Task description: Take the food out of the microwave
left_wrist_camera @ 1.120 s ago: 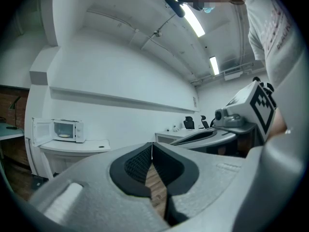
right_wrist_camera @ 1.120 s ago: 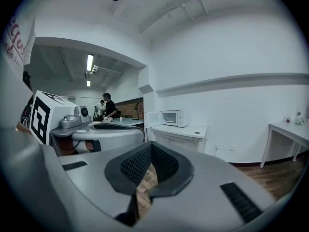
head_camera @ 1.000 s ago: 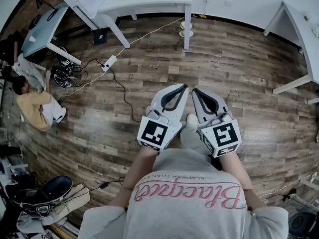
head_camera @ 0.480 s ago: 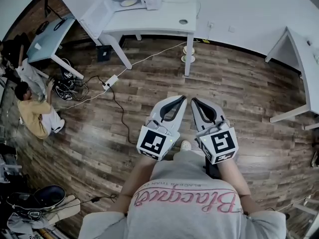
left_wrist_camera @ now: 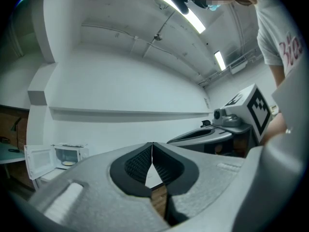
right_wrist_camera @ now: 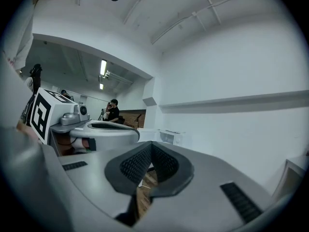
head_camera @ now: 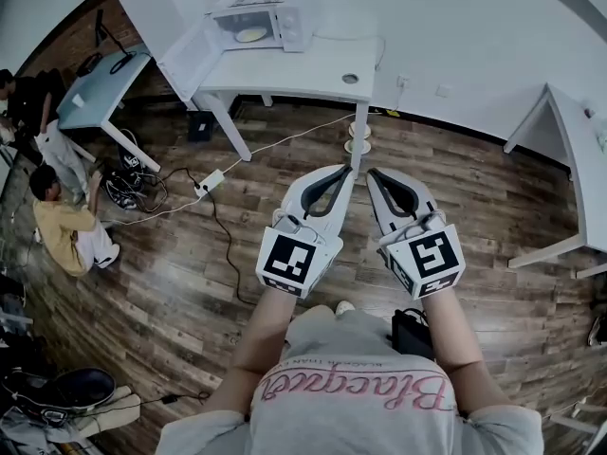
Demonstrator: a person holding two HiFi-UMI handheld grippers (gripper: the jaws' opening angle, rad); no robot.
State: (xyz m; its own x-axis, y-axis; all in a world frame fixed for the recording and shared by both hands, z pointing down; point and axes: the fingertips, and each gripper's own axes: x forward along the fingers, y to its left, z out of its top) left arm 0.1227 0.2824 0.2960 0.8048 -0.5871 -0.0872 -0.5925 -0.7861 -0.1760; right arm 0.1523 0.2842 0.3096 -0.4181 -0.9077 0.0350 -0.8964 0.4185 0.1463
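Note:
A white microwave (head_camera: 256, 25) stands on a white table (head_camera: 313, 69) at the far wall, its door (head_camera: 190, 57) swung open to the left. Inside lies a pale plate of food (head_camera: 251, 34). Both grippers are held level over the wooden floor, well short of the table. My left gripper (head_camera: 348, 167) is shut and empty, and so is my right gripper (head_camera: 371, 172) beside it. In the left gripper view the closed jaws (left_wrist_camera: 152, 144) point at the wall, with the microwave (left_wrist_camera: 65, 156) small at the far left. The right gripper view shows its shut jaws (right_wrist_camera: 151, 143) and the microwave (right_wrist_camera: 170, 137) far beyond.
A power strip (head_camera: 209, 180) and its cables lie on the floor in front of the table. Two people (head_camera: 66, 221) are at the left by a blue-grey desk (head_camera: 95, 79). Another white table (head_camera: 569, 150) stands at the right. Round discs (head_camera: 358, 140) sit at a table leg.
Both grippers have risen and moved forward together, still shut. The microwave and its table have come fully into the head view and look nearer.

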